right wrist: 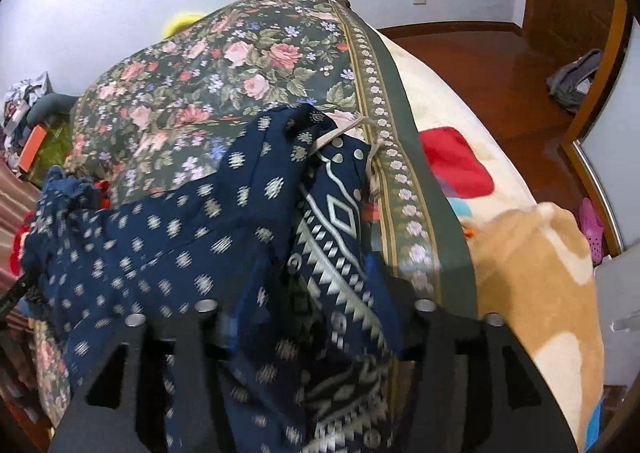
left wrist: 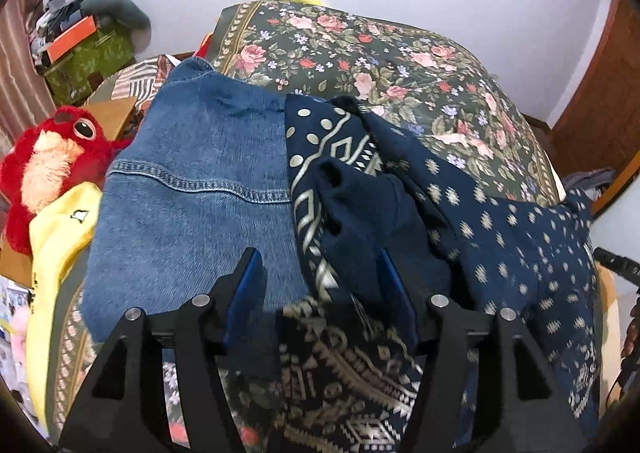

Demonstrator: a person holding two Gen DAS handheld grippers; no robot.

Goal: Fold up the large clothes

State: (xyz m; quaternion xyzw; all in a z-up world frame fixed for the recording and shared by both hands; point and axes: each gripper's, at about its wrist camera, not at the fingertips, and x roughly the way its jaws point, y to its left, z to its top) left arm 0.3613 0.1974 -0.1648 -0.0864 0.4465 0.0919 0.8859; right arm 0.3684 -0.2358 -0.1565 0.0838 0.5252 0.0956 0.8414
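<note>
A navy garment with pale geometric print (left wrist: 500, 245) lies crumpled on the floral bedspread (left wrist: 400, 65), its bordered edge bunched in the middle. My left gripper (left wrist: 320, 273) stands open over it; a navy fold lies loose between the blue pads, nearer the right finger (left wrist: 394, 293). Beside it on the left lies a blue denim garment (left wrist: 200, 173), spread flat. In the right wrist view the same navy garment (right wrist: 160, 245) drapes over my right gripper (right wrist: 300, 293) and hides most of its fingers; the jaws stand apart with cloth lying slack between them.
A red plush toy (left wrist: 52, 169) and a yellow garment (left wrist: 56, 253) lie left of the denim. Boxes and clutter (left wrist: 80, 41) pile up at the far left. A tan and cream blanket (right wrist: 532, 253) hangs at the bed's right edge above the wooden floor (right wrist: 480, 65).
</note>
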